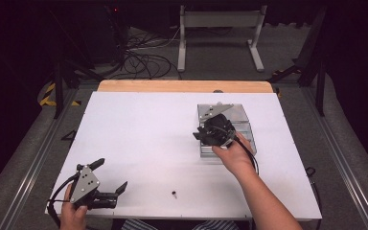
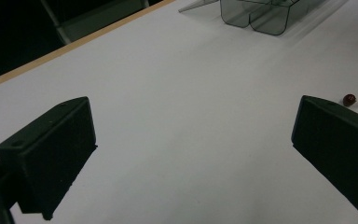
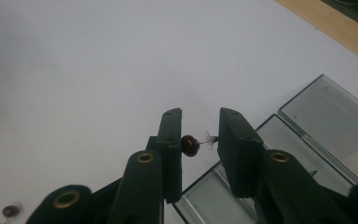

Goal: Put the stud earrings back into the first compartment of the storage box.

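Right gripper view looks along the right tongs (image 3: 200, 135), which are clenched on a small dark red bead earring with a thin wire hook (image 3: 191, 145); the bead sits against the left jaw and the wire reaches across to the right one. Such a tiny piece is pinched at the very tips, I'd judge, so that it can be let go cleanly. Just beyond the tips lies the clear plastic compartment box (image 3: 307, 135), its shallow cells open upward, so the earring hangs over the box's near edge, probably on its way into a cell.

In the high view the right tongs (image 1: 203, 135) hover over that box (image 1: 242, 117), which sits at about two o'clock on the white counter (image 1: 139, 143), well in from the far wooden edge. A second small dark red earring (image 1: 174, 194) lies alone at six o'clock near the front edge, with bare counter all round it, so there is easy room to come down on it.

The left tongs (image 1: 111, 179) rest at eight o'clock, near the front left corner, released, jaws spread wide with nothing between them. In the left gripper view that second earring (image 2: 349, 99) lies just past the right jaw, untouched.
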### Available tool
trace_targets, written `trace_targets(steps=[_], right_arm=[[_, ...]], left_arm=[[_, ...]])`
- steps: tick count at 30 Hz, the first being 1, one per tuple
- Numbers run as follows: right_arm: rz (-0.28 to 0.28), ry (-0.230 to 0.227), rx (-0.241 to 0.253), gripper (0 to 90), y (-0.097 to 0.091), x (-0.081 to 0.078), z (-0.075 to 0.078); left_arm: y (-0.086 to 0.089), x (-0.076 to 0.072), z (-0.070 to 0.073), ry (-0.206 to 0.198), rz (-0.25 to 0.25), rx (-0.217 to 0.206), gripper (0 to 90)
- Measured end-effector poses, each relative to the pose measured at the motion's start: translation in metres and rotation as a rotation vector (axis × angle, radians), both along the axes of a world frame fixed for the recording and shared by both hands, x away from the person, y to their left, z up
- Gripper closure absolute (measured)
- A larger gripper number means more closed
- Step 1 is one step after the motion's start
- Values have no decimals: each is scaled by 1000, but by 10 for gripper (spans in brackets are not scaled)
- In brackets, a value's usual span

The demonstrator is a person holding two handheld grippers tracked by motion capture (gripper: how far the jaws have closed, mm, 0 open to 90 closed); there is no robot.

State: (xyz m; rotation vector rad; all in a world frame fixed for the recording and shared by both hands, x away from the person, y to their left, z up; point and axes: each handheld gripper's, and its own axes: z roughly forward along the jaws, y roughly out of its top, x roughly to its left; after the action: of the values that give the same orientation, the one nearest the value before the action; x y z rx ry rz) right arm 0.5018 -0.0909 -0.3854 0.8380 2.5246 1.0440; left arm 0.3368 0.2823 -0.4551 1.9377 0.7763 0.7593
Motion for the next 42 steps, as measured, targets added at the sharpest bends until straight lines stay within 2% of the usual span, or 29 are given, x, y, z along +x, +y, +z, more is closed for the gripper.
trace_targets(steps=[9, 21, 35, 42], right_arm=[[-55, 30, -8, 709, -8, 18, -11], [-139, 95, -47, 708, -17, 46, -33], [-173, 158, -100, 705, -20, 62, -52], [-178, 171, -117, 703, -19, 64, -56]], left_arm=[[0, 0, 0, -1, -1, 1, 3], [1, 0, 0, -1, -2, 1, 2], [1, 0, 0, 0, -3, 2, 2], [0, 0, 0, 0, -2, -1, 2]])
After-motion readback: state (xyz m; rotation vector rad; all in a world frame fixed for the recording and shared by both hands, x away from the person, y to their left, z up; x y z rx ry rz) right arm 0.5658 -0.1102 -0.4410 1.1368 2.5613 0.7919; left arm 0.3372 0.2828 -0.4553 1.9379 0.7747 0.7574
